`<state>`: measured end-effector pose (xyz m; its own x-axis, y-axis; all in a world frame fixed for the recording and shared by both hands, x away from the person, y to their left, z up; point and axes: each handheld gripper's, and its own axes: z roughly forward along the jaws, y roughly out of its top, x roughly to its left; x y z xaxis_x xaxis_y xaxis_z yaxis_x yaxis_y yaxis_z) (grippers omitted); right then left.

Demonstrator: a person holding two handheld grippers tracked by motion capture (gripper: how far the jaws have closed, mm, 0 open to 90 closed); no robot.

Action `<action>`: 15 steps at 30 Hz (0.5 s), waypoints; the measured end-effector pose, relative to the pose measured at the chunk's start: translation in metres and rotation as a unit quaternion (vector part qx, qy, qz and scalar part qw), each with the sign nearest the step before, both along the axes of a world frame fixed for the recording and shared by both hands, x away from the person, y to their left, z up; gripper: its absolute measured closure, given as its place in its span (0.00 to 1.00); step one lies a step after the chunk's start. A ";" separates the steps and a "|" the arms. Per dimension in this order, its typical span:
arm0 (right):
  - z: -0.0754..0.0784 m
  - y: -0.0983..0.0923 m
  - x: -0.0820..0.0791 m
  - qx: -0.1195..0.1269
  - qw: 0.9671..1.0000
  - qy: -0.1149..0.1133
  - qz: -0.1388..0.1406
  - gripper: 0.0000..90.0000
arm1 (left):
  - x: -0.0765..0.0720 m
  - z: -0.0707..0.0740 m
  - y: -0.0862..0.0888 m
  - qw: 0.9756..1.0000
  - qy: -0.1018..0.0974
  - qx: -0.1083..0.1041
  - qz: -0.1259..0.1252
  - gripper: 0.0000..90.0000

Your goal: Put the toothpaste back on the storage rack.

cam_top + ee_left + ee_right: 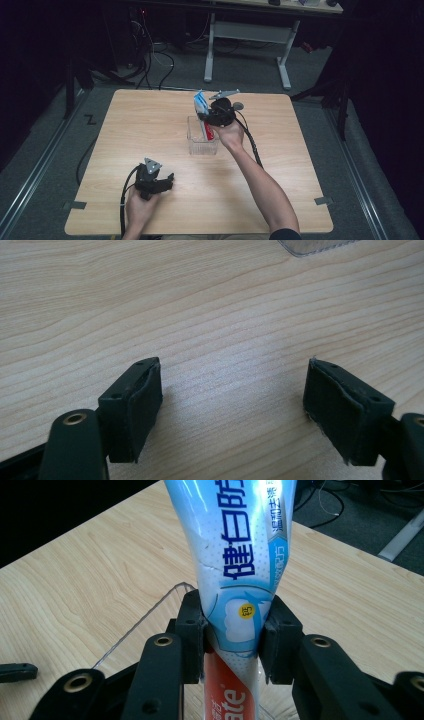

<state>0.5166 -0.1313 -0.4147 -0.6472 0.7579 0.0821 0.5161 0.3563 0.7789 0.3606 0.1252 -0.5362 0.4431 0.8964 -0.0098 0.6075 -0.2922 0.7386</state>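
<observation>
Over the clear bin (pixel 202 141) mid-surface | my right claw (pixel 234 635) clenched on the toothpaste tube (pixel 235 555), its red end poking down into the bin | left claw (pixel 232 405) released, idle on the wood | tube nearly in, letting go is what's left, I reckon

Wooden table (pixel 150 120) with rounded corners, on grey floor. Near the middle, toward the far edge: clear plastic box (pixel 202 142), a toothpaste tube (pixel 202 112) standing tilted in it, blue-white end up, red end down. Right gripper (pixel 209 118) clamped on the tube above the box. Left gripper (pixel 167 181) resting near the near edge, left of centre, well apart from the box, jaws apart.
</observation>
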 end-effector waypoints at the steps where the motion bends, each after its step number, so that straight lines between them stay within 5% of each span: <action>1: 0.000 0.000 0.000 -0.002 1.000 -0.001 0.001 0.74 | 0.000 0.000 0.000 1.000 0.000 0.000 0.000 0.27; 15: -0.008 -0.006 -0.005 -0.006 1.000 0.018 0.002 0.74 | 0.000 0.000 0.000 1.000 0.000 0.000 0.000 0.27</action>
